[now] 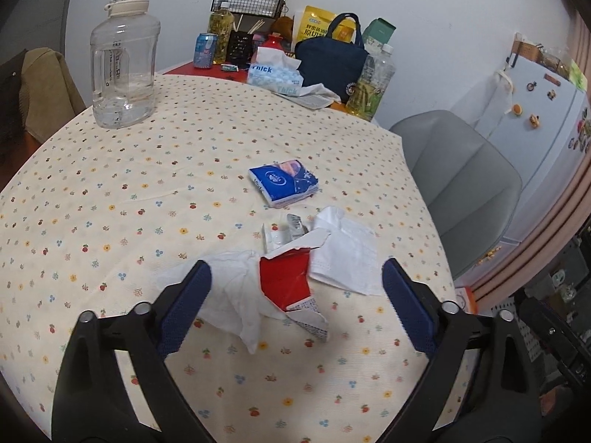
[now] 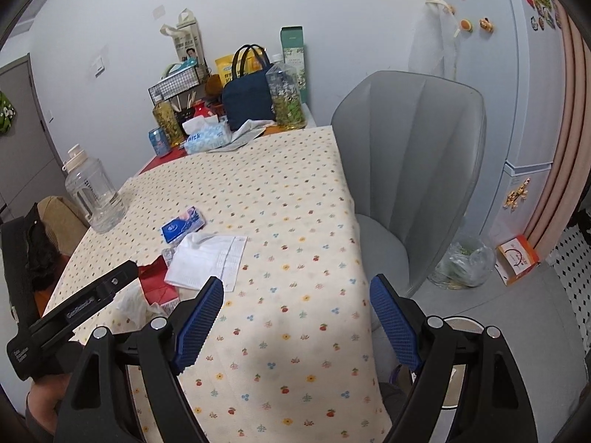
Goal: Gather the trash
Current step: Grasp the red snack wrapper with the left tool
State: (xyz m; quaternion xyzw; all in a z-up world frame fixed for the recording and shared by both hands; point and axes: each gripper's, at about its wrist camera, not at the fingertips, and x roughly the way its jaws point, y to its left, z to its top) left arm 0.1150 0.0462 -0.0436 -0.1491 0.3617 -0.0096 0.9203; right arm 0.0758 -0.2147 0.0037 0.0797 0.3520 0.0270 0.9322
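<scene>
1. The trash sits in one loose heap on the counter (image 1: 110, 192): a torn red carton wrapper (image 1: 284, 280) in the middle, a crumpled white tissue (image 1: 236, 295) touching its left edge, and a folded white paper napkin (image 1: 343, 254) overlapping its right side. A scrap of clear plastic packaging (image 1: 284, 229) lies just beyond them.
2. The left hand-held gripper (image 1: 297, 295) hangs right over this heap, tilted down, its blue pads spread wide on either side of the wrapper and pressing on nothing. I judge it is lined up that way so one squeeze can gather the wrapper and tissue together.
3. The right hand-held gripper (image 2: 297, 317) is also spread, with nothing between its pads. It is over bare tablecloth to the right of the heap, near the counter's edge, likely waiting its turn.
4. A blue pocket tissue pack (image 1: 282, 182) lies just beyond the heap; it looks sealed, so probably not trash.
5. Farther ahead of the left hand-held gripper stands a large clear water jug (image 1: 123, 70), upright and well apart from the heap.
6. Off to the right hand-held gripper's right, on the floor beside a grey chair (image 2: 406, 155), a bin with a clear plastic liner (image 2: 463, 262) stands open, the likely place for the trash.
</scene>
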